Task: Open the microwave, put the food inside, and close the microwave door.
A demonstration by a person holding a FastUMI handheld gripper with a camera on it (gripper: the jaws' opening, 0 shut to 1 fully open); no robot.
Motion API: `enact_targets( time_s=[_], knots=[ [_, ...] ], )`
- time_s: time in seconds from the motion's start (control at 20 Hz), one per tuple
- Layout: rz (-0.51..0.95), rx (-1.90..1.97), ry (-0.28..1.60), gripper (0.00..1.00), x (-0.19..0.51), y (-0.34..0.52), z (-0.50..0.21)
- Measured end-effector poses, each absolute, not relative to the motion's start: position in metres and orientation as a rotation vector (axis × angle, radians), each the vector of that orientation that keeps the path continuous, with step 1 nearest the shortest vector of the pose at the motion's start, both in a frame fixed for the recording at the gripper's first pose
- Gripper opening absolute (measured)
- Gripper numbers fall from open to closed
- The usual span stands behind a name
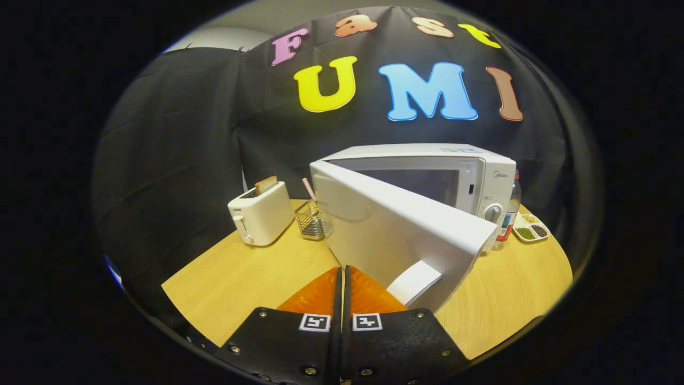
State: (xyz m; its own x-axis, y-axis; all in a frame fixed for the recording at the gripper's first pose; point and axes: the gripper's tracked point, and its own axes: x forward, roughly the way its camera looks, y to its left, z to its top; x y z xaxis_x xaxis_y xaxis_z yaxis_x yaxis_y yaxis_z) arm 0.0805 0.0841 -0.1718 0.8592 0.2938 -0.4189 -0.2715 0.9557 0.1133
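Staged booth, mock kitchen. Black cloth wall (176,160) behind a wooden table (251,278). Microwave (427,182), toaster (262,214), bottle (510,211) on it.

Beyond the closed fingers (342,278), the microwave (481,176) and its open door (395,224) are white, the toaster (262,214) cream with brown toast (265,185), the desk (240,272) pale yellow woodgrain, and the wire basket (312,220) silver, holding a pink-striped straw (309,189).

toaster (261,213) left of microwave (427,182), on table (240,278)
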Motion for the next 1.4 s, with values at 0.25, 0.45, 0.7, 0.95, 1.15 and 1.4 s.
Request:
enact_targets(
  time_s=[0.25,0.45,0.7,0.95,1.15,1.4],
  knots=[
    [0.232,0.079,0.446,0.01,0.104,0.058,-0.172],
    [0.179,0.098,0.443,0.01,0.122,0.038,-0.172],
    [0.118,0.104,0.440,0.01,0.148,0.013,-0.171],
    [0.074,0.125,0.443,0.01,0.180,-0.008,-0.169],
    [0.054,0.111,0.450,0.01,0.204,-0.020,-0.171],
    [0.045,0.103,0.455,0.01,0.230,-0.025,-0.175]
  ],
)
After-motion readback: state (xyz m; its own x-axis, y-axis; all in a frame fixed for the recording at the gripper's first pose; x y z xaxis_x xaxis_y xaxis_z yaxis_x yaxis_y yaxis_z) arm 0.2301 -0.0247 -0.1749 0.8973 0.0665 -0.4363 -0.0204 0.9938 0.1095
